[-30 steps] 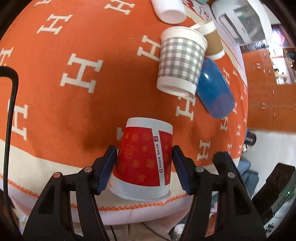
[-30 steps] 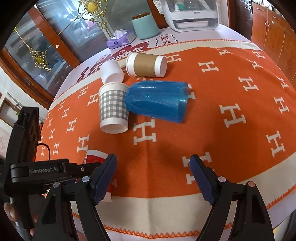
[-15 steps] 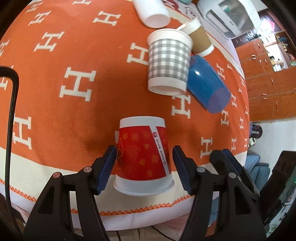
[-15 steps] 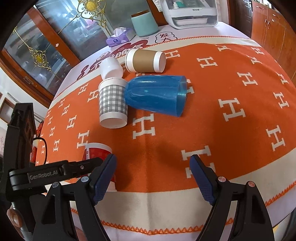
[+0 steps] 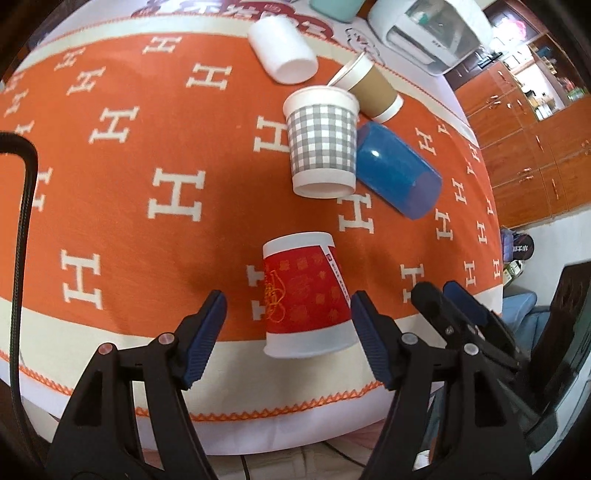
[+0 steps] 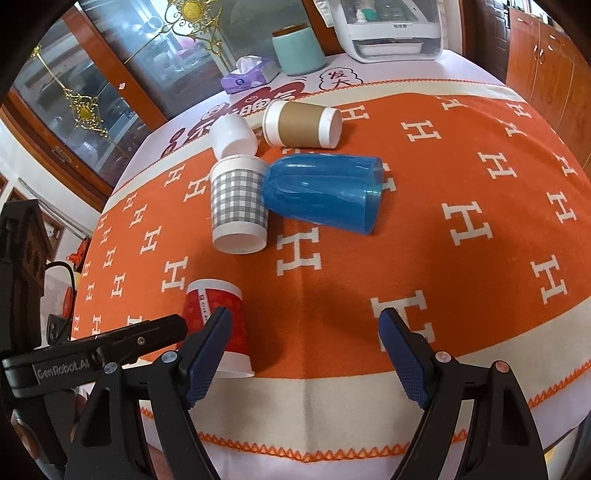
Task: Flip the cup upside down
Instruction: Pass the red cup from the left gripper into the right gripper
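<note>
A red paper cup [image 5: 304,295] stands upside down, rim on the cloth, near the front edge of the orange tablecloth [image 5: 147,229]. My left gripper [image 5: 288,336] is open, its fingers on either side of the cup and apart from it. In the right wrist view the red cup [image 6: 218,325] stands at the lower left, partly hidden by a fingertip. My right gripper [image 6: 306,354] is open and empty above the cloth's front edge.
A grey checked cup [image 5: 321,147], a blue plastic cup [image 5: 397,173], a brown sleeved cup [image 5: 373,88] and a white cup [image 5: 282,48] lie on their sides further back. A teal canister [image 6: 297,50], a tissue pack [image 6: 245,75] and a white appliance [image 6: 391,26] stand beyond.
My left gripper has opened wider, let go of the red cup and drawn back. The cup now stands upside down on the cloth. The right gripper has hardly moved.
</note>
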